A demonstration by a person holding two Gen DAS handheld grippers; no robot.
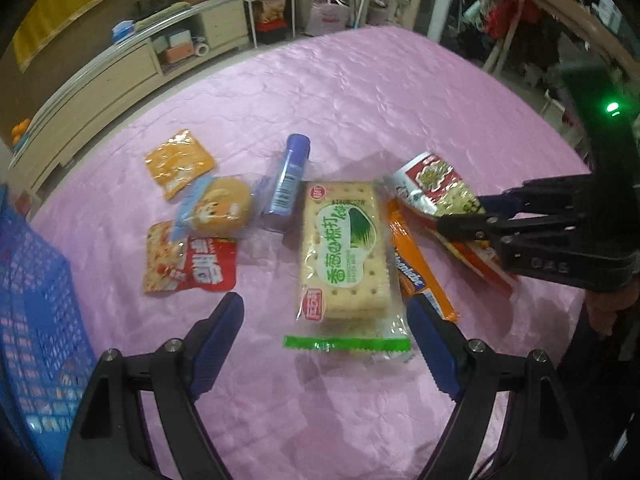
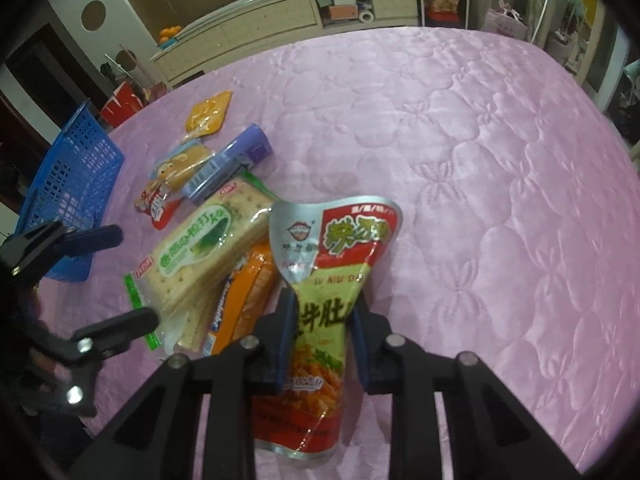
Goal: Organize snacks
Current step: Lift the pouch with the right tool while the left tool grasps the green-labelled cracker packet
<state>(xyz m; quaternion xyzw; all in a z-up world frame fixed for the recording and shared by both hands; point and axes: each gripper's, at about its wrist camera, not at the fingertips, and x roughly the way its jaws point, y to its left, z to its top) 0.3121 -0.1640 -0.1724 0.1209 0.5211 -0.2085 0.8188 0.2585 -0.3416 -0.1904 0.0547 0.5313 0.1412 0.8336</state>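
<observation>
Your whole spread sits on a pink quilted bed cover (image 1: 360, 92), and the biggest thing on it is the blue plastic basket (image 1: 36, 304) off at your left edge, with nothing I can make out inside it. Next in size is the cracker pack (image 1: 344, 252) with the green label, lying flat in the middle; your left gripper (image 1: 326, 344) hovers right over its near end with the jaws spread wide, one on each side of the pack and not pressing on it, so it's holding nothing. Your right gripper (image 2: 322, 312) has its jaws pinched in on the red and green snack pouch (image 2: 332, 264), squeezing it at the waist so the silver top flares out above the fingers; the pouch looks lifted and tilted, just right of the orange wafer pack (image 1: 420, 256) that lies against the crackers. Left of the crackers you've got the purple wrapped bar (image 1: 290, 180), then the round cake in a blue wrapper (image 1: 220, 208), which overlaps the top of the red and white snack packet (image 1: 188, 264). The small orange sachet (image 1: 178, 162) is the farthest back, near the cake but apart from it. Everything except the pouch is lying loose on the cover, outside the basket.
</observation>
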